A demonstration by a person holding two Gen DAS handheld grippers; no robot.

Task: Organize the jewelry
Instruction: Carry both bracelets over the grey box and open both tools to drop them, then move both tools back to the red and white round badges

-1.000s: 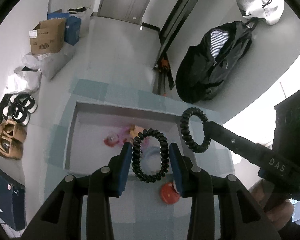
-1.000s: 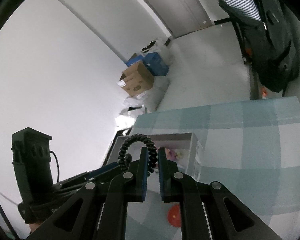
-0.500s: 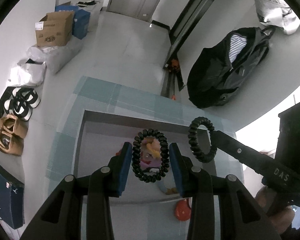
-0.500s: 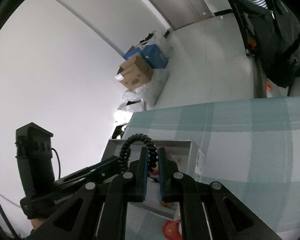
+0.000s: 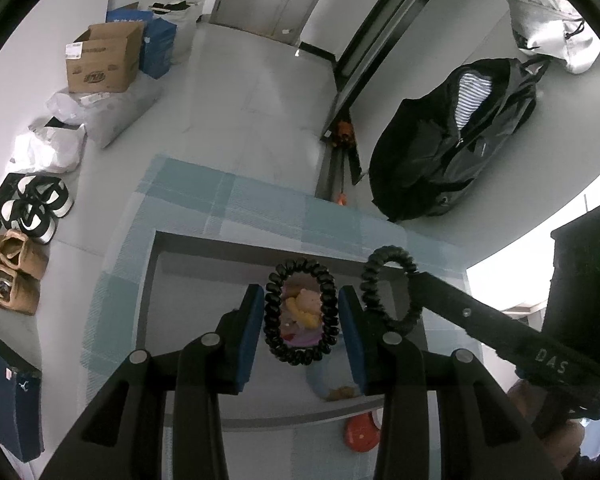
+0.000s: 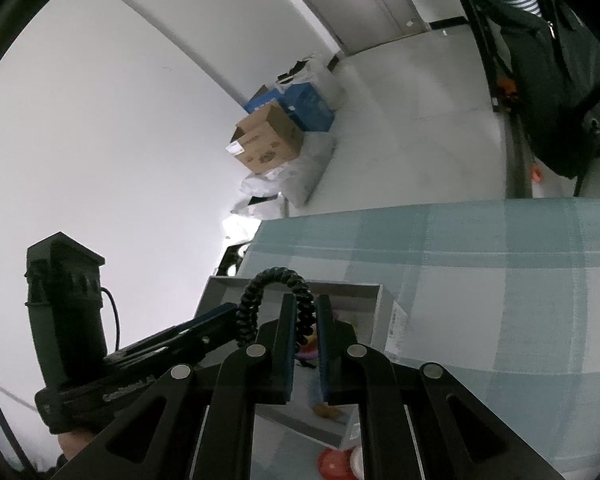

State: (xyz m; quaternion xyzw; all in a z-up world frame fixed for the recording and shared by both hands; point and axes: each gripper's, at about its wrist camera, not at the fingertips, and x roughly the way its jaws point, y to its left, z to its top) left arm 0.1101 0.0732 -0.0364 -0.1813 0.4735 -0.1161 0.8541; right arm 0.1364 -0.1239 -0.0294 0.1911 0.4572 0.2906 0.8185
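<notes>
Black spiral coil hair ties: one [image 5: 300, 316] clamped upright in left gripper [image 5: 302, 320], second [image 6: 278, 300] pinched by right gripper [image 6: 303, 320], both over grey open box [image 5: 188, 248] of small, possibly plush, trinkets on blue-checked cloth [image 6: 500, 280].

My left wrist camera looks steeply down along my fingers, close above the grey box [image 5: 188, 240]. My right one looks from beside it, facing left. Both share the box [image 6: 356, 292] and checked cloth [image 5: 260, 208].
</notes>
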